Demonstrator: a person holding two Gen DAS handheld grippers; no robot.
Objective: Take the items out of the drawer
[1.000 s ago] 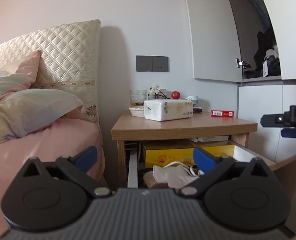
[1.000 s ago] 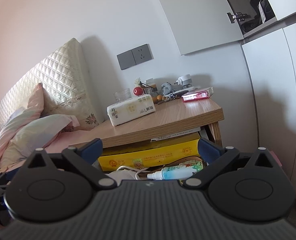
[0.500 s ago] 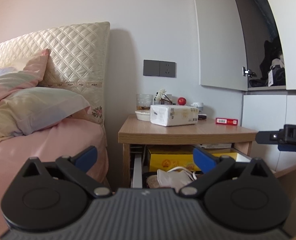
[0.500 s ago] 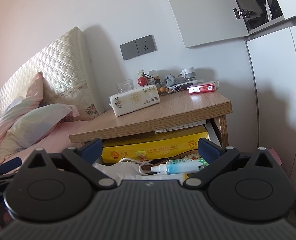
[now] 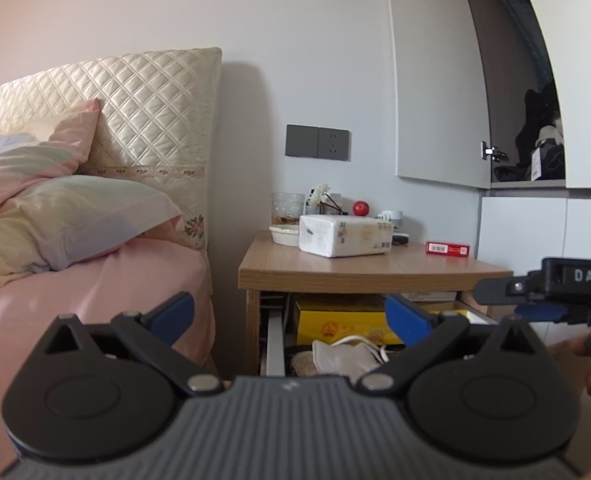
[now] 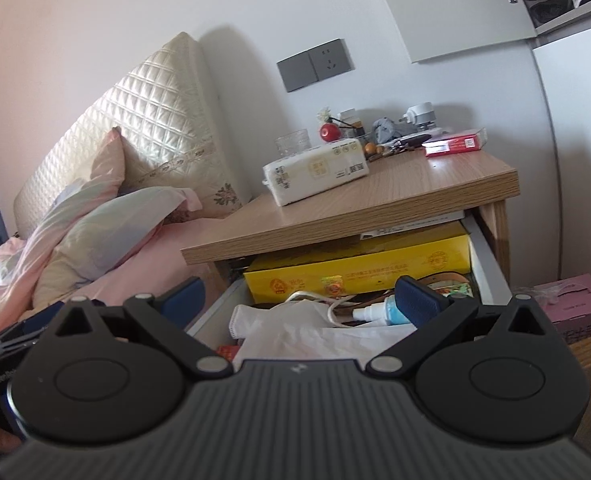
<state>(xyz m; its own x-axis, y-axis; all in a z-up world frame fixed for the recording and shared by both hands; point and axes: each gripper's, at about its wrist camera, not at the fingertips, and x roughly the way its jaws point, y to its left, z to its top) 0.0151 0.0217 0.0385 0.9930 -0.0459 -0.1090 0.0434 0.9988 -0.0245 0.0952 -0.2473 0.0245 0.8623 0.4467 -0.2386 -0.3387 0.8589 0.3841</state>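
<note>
The nightstand's drawer (image 6: pixel 489 256) stands open and holds a yellow box (image 6: pixel 355 268), a white face mask (image 6: pixel 283 316) with a white cord, and a small spray bottle (image 6: pixel 379 314). The drawer (image 5: pixel 274 340), the yellow box (image 5: pixel 335 326) and the mask (image 5: pixel 343 354) also show in the left wrist view. My right gripper (image 6: pixel 301 296) is open and empty, just above and in front of the drawer. My left gripper (image 5: pixel 289 314) is open and empty, farther back, left of the drawer. The right gripper's side (image 5: pixel 551 284) shows at the right edge of the left wrist view.
The nightstand top (image 6: pixel 395 188) carries a tissue pack (image 6: pixel 315 170), a red box (image 6: pixel 455 145), a glass (image 6: pixel 293 142) and small clutter. A bed with pink sheets (image 5: pixel 75 300) and pillows lies left. A pink box (image 6: pixel 575 308) sits on the floor at the right.
The right gripper has moved closer to and higher over the open drawer, so more of its contents show. The left gripper has drawn back and left from the nightstand.
</note>
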